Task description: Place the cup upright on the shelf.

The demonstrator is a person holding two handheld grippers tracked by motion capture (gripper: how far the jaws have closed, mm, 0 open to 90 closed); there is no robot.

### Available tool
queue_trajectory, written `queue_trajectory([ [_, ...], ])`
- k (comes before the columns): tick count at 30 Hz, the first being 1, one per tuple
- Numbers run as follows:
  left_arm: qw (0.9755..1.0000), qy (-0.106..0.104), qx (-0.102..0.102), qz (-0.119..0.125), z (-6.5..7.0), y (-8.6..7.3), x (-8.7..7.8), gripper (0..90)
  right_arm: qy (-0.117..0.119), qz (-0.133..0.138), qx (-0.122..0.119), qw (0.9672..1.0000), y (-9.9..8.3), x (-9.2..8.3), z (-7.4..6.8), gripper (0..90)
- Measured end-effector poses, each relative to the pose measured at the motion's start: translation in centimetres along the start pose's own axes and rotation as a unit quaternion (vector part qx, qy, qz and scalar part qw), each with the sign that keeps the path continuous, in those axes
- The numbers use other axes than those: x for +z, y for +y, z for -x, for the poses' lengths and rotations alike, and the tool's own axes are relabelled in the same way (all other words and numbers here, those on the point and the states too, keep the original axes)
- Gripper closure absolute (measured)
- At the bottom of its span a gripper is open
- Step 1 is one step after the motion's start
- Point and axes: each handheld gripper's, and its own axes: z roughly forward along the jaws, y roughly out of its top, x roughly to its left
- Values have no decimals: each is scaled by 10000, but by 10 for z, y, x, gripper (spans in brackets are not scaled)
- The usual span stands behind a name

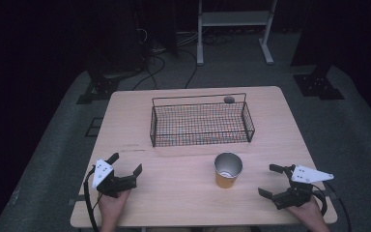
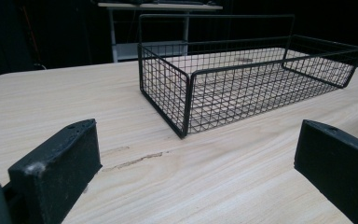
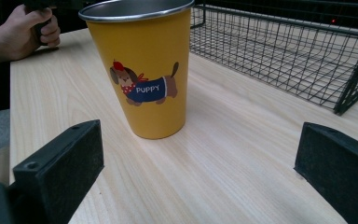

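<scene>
Cup (image 1: 228,170) stands upright on the bench (image 1: 174,193), just in front of the wire basket (image 1: 200,121), between the two hands and nearer the right one. Right tongs (image 1: 272,180) are spread wide, empty, aimed at the cup from well apart. Left tongs (image 1: 125,163) are also apart, empty, facing the basket corner.

Likely handling: yellow tumbler with a bare metal rim, so stiff, light and empty by the look of it. The smooth coated wall is tapered, so pads may slide upward under squeeze. Best hold is mid-wall, above the dog print (image 3: 144,86), jaws square across the widest line. It will tip easily if nudged at the rim.
</scene>
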Motion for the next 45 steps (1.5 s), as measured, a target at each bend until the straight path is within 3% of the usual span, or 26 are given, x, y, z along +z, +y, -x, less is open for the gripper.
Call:
queue_trajectory([
  [19,10000,-50,-11,3,0,0,0,0,238,-180,-214,9993,9,18,-16,4],
  [37,10000,-37,2,-16,1,0,0,0,423,-209,-198,9987,18,32,-19,4],
  [45,10000,-44,11,-16,1,0,0,0,438,-342,-268,9981,25,40,-22,4],
])
